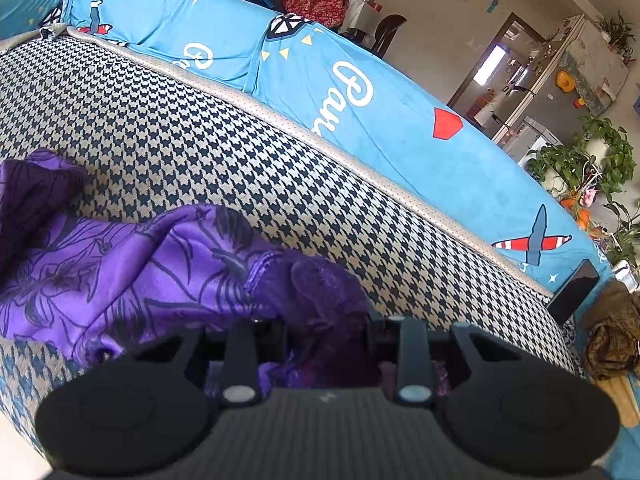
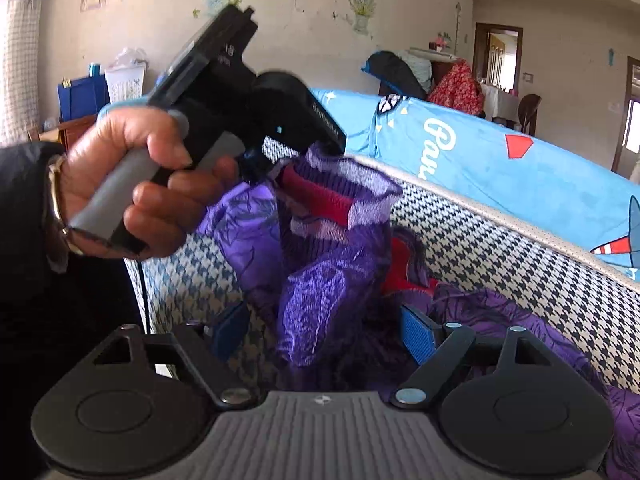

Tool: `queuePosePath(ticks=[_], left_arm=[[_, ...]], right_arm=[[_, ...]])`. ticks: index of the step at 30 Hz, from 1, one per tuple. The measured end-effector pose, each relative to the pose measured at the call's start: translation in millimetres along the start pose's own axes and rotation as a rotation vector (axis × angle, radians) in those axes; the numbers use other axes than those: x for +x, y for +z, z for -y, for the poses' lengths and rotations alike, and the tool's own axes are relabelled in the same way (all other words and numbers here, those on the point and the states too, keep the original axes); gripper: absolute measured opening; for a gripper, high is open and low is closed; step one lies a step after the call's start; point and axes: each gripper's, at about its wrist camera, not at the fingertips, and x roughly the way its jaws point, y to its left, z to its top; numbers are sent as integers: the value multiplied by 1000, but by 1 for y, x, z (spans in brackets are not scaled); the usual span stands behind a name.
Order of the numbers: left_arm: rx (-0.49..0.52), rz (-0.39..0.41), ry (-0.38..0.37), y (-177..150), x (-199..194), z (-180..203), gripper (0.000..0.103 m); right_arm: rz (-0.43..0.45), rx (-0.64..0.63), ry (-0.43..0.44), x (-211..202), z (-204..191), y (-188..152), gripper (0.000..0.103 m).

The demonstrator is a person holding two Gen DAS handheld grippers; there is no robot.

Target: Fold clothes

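on the houndstooth cushion (image 1: 240,152): gripping purple floral satin garment (image 1: 120,264)
left gripper (image 1: 320,320): pinching cloth
right gripper (image 2: 320,332): gaping, holding nothing
risk: sheer hem slipping, fold collapsing

Purple garment (image 2: 320,300) bunched between the right hand-held gripper's (image 2: 324,336) spread blue pads (image 2: 418,338), on houndstooth cushion (image 2: 500,256)

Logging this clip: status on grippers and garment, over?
Left gripper shut on purple garment, lifting a bunch. Right gripper open, fabric hanging between its fingers. Rest lies on the checked cushion. Nothing in the way.
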Motion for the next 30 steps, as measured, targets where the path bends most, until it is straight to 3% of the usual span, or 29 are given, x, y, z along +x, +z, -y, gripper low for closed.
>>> queuePosePath(ticks=[2, 3, 4, 9, 12, 18, 30], left_arm=[[0, 10, 6, -1, -1, 1, 29], [1, 23, 12, -1, -3, 1, 29], [9, 47, 25, -1, -6, 3, 29], [109, 229, 119, 5, -27, 28, 29], [112, 289, 115, 18, -32, 44, 29], [159, 410, 97, 46, -34, 81, 29], [155, 487, 99, 102, 22, 138, 29]], right_arm=[[-38, -20, -33, 10, -4, -3, 47], [-46, -24, -44, 14, -6, -3, 27], [-38, -27, -67, 14, -6, -3, 17], [137, -89, -250, -1, -3, 11, 12], [232, -69, -376, -5, 9, 27, 11], [388, -38, -538, 2, 38, 65, 11], [485, 58, -664, 46, 109, 120, 11]])
